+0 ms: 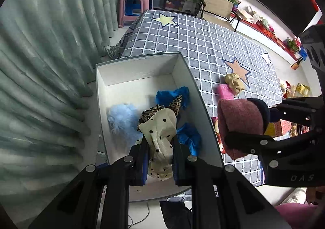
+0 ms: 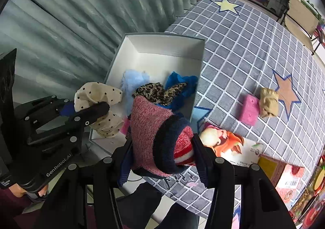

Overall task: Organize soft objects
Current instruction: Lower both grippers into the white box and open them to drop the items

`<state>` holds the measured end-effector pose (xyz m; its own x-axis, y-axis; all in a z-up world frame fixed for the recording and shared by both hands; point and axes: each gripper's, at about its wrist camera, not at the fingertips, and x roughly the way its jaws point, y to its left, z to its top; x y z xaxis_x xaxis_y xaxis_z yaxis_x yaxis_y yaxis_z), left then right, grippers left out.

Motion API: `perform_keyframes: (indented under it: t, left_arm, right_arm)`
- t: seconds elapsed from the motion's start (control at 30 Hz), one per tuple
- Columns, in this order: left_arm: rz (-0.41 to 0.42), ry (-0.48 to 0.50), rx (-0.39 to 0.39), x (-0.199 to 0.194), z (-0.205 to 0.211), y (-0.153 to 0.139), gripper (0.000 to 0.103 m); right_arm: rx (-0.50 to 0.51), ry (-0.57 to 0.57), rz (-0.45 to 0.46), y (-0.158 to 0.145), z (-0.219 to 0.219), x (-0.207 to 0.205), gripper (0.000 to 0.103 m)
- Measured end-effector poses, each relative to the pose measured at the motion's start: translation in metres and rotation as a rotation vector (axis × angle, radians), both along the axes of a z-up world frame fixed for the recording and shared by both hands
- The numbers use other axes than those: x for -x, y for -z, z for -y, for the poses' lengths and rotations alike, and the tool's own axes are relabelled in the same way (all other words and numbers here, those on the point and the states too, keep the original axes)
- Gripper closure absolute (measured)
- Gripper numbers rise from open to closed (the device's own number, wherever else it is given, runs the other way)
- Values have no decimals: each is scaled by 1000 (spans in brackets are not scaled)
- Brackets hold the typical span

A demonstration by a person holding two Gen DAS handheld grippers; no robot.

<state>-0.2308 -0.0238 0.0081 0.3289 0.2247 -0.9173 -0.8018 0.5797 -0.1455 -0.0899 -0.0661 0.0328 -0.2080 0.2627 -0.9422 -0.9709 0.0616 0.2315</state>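
Note:
My left gripper [image 1: 160, 145] is shut on a cream polka-dot cloth [image 1: 160, 127] and holds it over the near end of a white box [image 1: 134, 68]. The box holds a light blue fluffy item [image 1: 121, 119], blue cloth [image 1: 172, 97] and a leopard-print cloth [image 1: 158, 109]. My right gripper [image 2: 162, 151] is shut on a pink knitted sock with a navy band [image 2: 150, 127], just right of the box's near corner. The right gripper also shows in the left wrist view [image 1: 249, 125], and the left gripper in the right wrist view [image 2: 97, 107]. A pink sponge block [image 2: 248, 110] and a beige cloth wad [image 2: 269, 102] lie on the checked blanket [image 2: 254, 46].
Green curtains [image 1: 40, 66] hang left of the box. A cartoon-print book [image 2: 229, 143] and coloured boxes [image 2: 284, 174] lie at the blanket's near right edge. A pink stool [image 1: 135, 6], shelves and a chair [image 1: 218, 3] stand at the far end.

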Motion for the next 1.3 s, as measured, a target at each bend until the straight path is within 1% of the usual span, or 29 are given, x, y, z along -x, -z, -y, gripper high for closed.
perform_keyframes:
  t: [0.27, 0.53, 0.7, 0.97, 1.3]
  left_arm:
    - [-6, -37, 8, 2, -6, 6, 83]
    - [-2, -70, -8, 0, -19, 6, 83]
    - [-6, -83, -16, -4, -31, 6, 83]
    - [-9, -118, -6, -7, -51, 11, 83]
    - [-21, -148, 9, -11, -69, 19, 83]
  right_arm:
    - [14, -23, -3, 5, -9, 4, 48]
    - [13, -19, -4, 3, -21, -2, 48]
    - [3, -17, -6, 0, -34, -5, 48]
    - [-12, -26, 1, -4, -61, -5, 48]
    - [8, -8, -18, 3, -82, -10, 48]
